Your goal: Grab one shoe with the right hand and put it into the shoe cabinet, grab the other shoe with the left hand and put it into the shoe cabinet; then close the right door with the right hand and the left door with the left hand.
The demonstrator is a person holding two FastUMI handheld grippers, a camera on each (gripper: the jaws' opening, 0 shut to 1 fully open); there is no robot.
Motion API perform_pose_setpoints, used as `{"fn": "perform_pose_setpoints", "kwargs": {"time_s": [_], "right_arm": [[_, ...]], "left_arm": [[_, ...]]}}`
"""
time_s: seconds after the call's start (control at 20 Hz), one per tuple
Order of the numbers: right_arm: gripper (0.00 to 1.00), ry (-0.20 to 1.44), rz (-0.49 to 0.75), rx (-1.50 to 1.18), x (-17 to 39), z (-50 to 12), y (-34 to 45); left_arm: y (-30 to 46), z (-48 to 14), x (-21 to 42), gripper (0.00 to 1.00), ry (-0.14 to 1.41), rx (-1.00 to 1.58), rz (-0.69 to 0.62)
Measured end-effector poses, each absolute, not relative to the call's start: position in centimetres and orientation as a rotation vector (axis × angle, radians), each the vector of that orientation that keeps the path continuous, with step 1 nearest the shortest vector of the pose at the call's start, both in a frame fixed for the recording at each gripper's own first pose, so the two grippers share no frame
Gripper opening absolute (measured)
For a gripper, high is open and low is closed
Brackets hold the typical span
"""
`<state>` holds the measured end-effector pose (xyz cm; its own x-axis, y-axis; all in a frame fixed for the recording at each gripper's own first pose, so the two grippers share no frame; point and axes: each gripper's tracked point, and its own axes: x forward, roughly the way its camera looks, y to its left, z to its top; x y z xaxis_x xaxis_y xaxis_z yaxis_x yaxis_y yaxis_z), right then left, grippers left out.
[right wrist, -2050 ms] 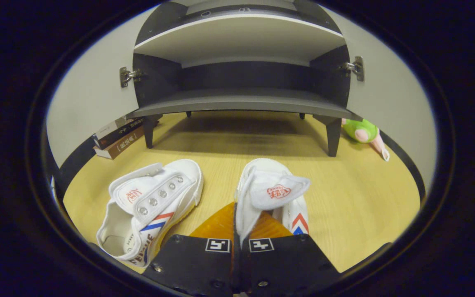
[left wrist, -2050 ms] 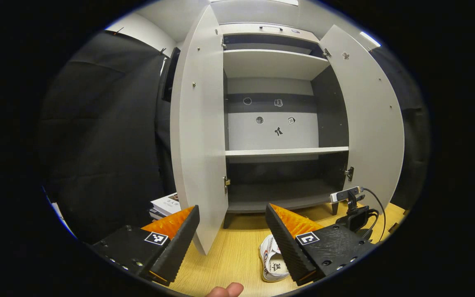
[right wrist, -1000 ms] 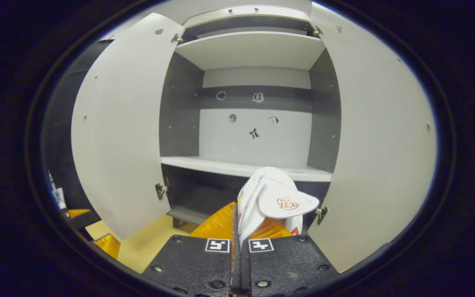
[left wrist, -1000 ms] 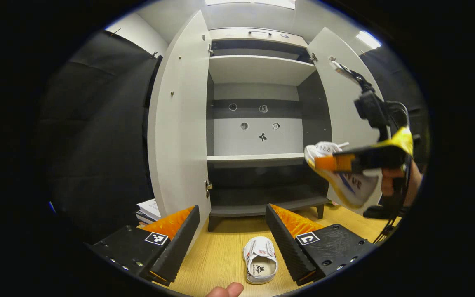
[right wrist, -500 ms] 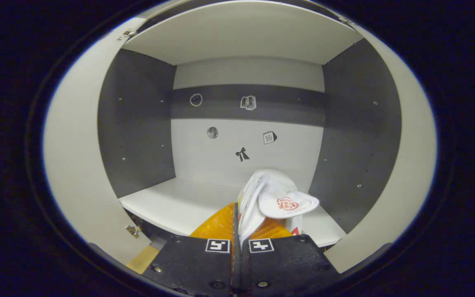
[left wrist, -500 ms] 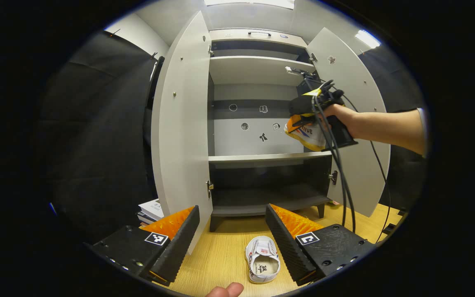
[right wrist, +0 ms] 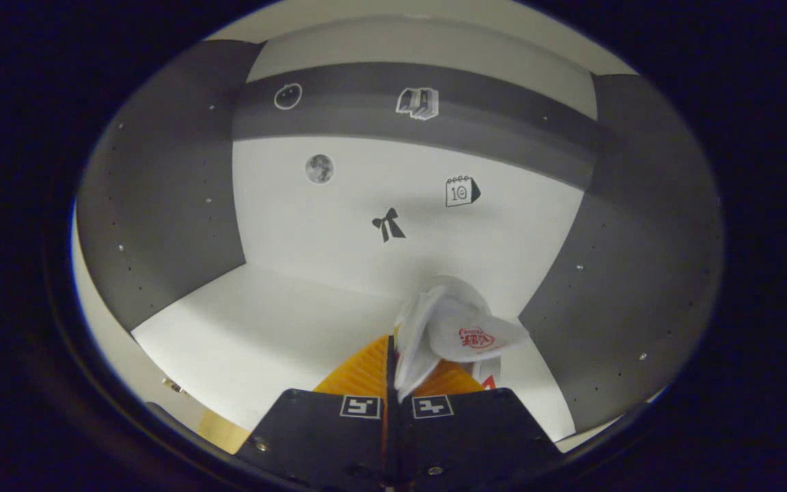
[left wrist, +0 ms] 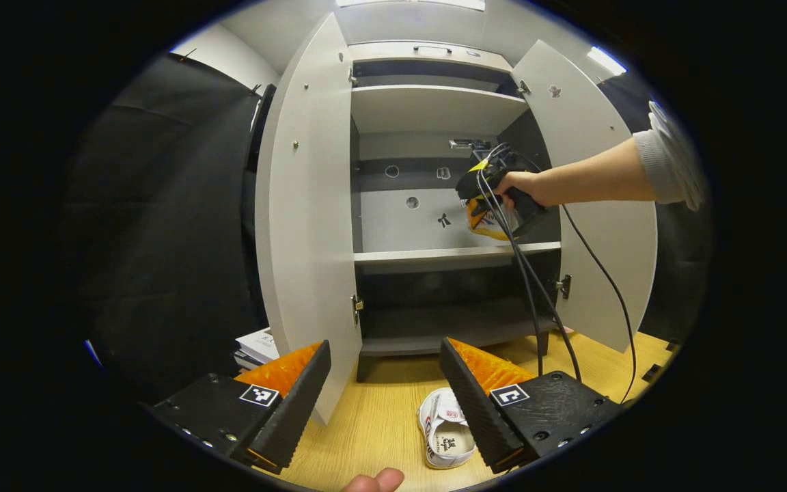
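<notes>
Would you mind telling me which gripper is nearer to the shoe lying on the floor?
Left. The left gripper hangs open just above the shoe on the floor; the right gripper is up inside the cabinet, holding the other shoe.

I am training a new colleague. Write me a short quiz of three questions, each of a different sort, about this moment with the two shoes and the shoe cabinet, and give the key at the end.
1. True or false: the right gripper is shut on a white shoe inside the shoe cabinet, above the middle shelf.
2. Multiple choice: the other shoe lies
A. on the top shelf
B. on the wooden floor in front of the cabinet
C. between the shut fingers of the left gripper
3. Fill in: both cabinet doors are ____.

Key: 1 true; 2 B; 3 open
</notes>
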<state>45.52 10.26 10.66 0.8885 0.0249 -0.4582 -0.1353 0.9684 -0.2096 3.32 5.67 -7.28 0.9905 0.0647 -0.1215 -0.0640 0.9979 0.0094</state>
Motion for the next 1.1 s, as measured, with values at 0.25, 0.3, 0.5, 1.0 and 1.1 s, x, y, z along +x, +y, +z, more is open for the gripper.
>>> {"fn": "perform_pose_setpoints", "kwargs": {"time_s": [0.25,0.3,0.5,1.0,1.1], "right_arm": [[0.04,0.608,0.072,-0.288,46.5,7.9,10.5],[0.04,0.622,0.070,-0.291,46.7,7.6,10.5],[0.06,0.624,0.055,-0.295,46.7,7.5,10.4],[0.17,0.521,0.085,-0.246,42.0,12.4,10.0],[0.17,0.429,0.111,-0.242,39.6,15.7,10.1]], "left_arm": [[6.1,-7.7,3.4,0.96,0.134,0.011,0.078],[6.2,-7.7,3.3,0.96,0.135,0.010,0.080],[6.5,-7.8,3.1,0.96,0.135,0.006,0.094],[6.0,-6.8,2.8,0.96,0.103,0.004,0.085],[5.6,-6.4,2.7,0.96,0.092,0.002,0.076]]}}
